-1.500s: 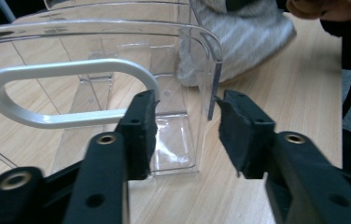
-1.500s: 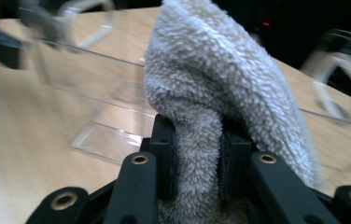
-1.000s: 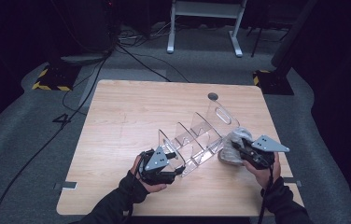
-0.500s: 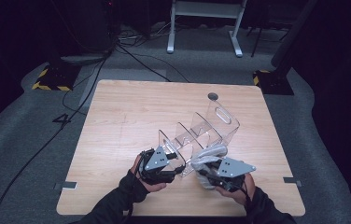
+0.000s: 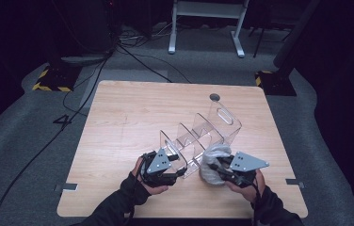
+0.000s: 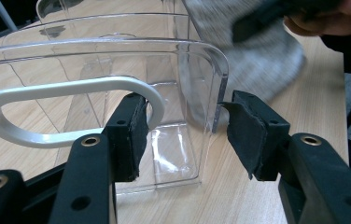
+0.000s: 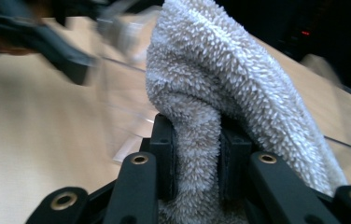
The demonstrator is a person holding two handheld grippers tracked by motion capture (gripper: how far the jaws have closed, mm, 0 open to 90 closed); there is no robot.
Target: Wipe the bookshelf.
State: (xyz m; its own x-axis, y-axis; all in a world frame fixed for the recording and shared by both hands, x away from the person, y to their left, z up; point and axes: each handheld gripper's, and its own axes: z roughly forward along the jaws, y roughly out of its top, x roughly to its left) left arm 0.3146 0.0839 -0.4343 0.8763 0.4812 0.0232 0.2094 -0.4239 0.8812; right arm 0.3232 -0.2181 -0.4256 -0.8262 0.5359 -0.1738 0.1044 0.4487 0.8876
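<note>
A clear acrylic rack (image 5: 198, 132) with several upright dividers stands on the wooden table (image 5: 128, 122). My left gripper (image 5: 179, 162) is shut on its near end panel. In the left gripper view the left gripper (image 6: 183, 126) has one pad inside the handle cutout (image 6: 47, 88) and the other against the panel's side edge (image 6: 220, 93). My right gripper (image 5: 216, 167) is shut on a pale fluffy towel (image 5: 210, 157), which lies against the rack's near right side. In the right gripper view the right gripper (image 7: 197, 154) pinches a fold of the towel (image 7: 220, 70), which rises above the jaws.
A round cable hole (image 5: 214, 97) sits near the table's far edge. Bare wood spreads to the left and behind the rack. Black cables (image 5: 132, 56) and a white stand (image 5: 203, 23) are on the floor beyond. The table's front edge lies close behind both hands.
My right gripper carried the towel from the rack's right side leftward along its near edge, then partly back to the right. The left gripper and the rack stayed put.
</note>
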